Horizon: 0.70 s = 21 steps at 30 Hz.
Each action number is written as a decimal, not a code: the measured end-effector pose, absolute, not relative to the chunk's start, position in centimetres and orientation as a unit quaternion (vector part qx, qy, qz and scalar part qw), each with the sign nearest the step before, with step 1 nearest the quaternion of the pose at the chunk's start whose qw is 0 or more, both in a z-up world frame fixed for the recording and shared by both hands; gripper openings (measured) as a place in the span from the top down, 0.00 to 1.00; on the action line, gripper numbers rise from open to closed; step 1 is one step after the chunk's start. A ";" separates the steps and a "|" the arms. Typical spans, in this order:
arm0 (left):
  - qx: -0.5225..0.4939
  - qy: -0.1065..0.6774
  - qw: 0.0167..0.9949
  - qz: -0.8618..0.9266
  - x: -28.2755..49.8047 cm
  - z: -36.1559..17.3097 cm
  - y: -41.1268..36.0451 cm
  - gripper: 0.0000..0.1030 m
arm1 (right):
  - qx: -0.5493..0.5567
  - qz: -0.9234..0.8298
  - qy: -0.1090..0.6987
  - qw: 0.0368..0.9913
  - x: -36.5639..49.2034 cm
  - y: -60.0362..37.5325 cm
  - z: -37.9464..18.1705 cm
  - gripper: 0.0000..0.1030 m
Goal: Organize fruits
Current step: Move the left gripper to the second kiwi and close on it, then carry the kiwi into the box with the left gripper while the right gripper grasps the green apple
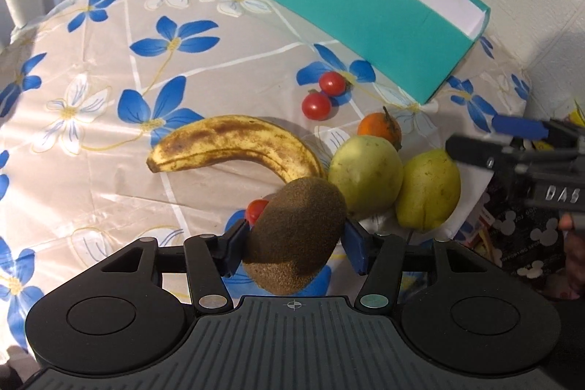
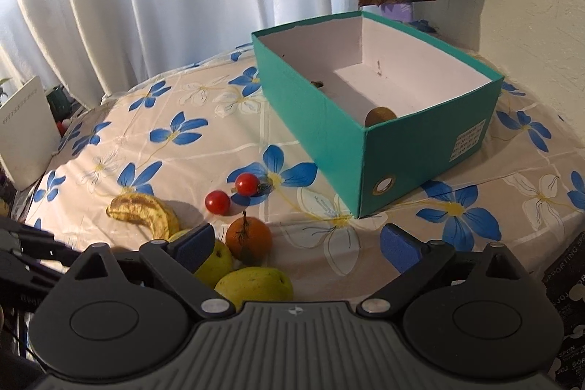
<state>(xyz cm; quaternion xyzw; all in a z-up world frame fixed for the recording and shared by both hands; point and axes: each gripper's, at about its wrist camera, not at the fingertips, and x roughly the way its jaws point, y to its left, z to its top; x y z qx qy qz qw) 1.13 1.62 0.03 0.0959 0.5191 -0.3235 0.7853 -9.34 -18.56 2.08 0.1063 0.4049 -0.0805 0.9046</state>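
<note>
My left gripper point(image 1: 296, 243) is shut on a brown kiwi point(image 1: 296, 229), held just above the flowered tablecloth. A small red tomato point(image 1: 256, 209) peeks out behind it. Beyond lie a spotted banana point(image 1: 234, 145), two green pears point(image 1: 365, 174) point(image 1: 427, 189), an orange point(image 1: 378, 128) and two more tomatoes point(image 1: 332, 83). My right gripper point(image 2: 298, 245) is open over the pears point(image 2: 256, 284) and the orange point(image 2: 248, 238), with nothing pressed between its pads. The teal box point(image 2: 329, 119) stands behind, with another kiwi point(image 2: 380, 116) inside it.
A white device point(image 2: 25, 134) stands at the table's left edge. White curtains hang behind the table. A dark bag with mouse-ear print point(image 1: 530, 236) sits off the table's right edge, and a wall closes in on the right behind the box.
</note>
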 end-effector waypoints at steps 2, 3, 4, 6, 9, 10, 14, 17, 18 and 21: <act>0.089 0.510 0.791 -0.326 1.1 0.7 1.9 0.42 | 0.102 -0.064 0.422 0.898 -9.2 -17.9 1.4 0.12; 0.086 0.508 0.792 -0.326 1.1 0.9 2.0 0.42 | 0.099 -0.055 0.431 0.895 -9.2 -17.5 1.1 0.12; 0.083 0.507 0.794 -0.326 1.1 1.0 2.1 0.42 | 0.095 -0.047 0.439 0.892 -9.1 -17.1 0.8 0.12; 0.079 0.507 0.795 -0.325 1.1 1.1 2.3 0.42 | 0.087 -0.038 0.451 0.887 -8.8 -16.5 0.4 0.12; 0.075 0.509 0.794 -0.324 1.2 1.0 2.5 0.42 | 0.077 -0.029 0.470 0.879 -8.3 -16.0 -0.4 0.18; 0.074 0.510 0.794 -0.324 1.2 1.0 2.6 0.42 | 0.074 -0.025 0.476 0.876 -8.1 -15.9 -0.7 0.21; 0.071 0.512 0.792 -0.325 1.3 0.9 2.8 0.42 | 0.066 -0.016 0.498 0.864 -7.6 -15.5 -1.9 0.29; 0.070 0.512 0.792 -0.326 1.3 1.0 2.8 0.42 | 0.065 -0.016 0.501 0.863 -7.2 -15.4 -2.3 0.30; 0.070 0.512 0.792 -0.326 1.4 1.0 2.8 0.42 | 0.063 -0.017 0.501 0.863 -7.1 -15.4 -2.3 0.31; 0.069 0.513 0.790 -0.328 1.5 0.9 2.7 0.42 | 0.060 -0.010 0.507 0.860 -6.8 -15.4 -2.6 0.32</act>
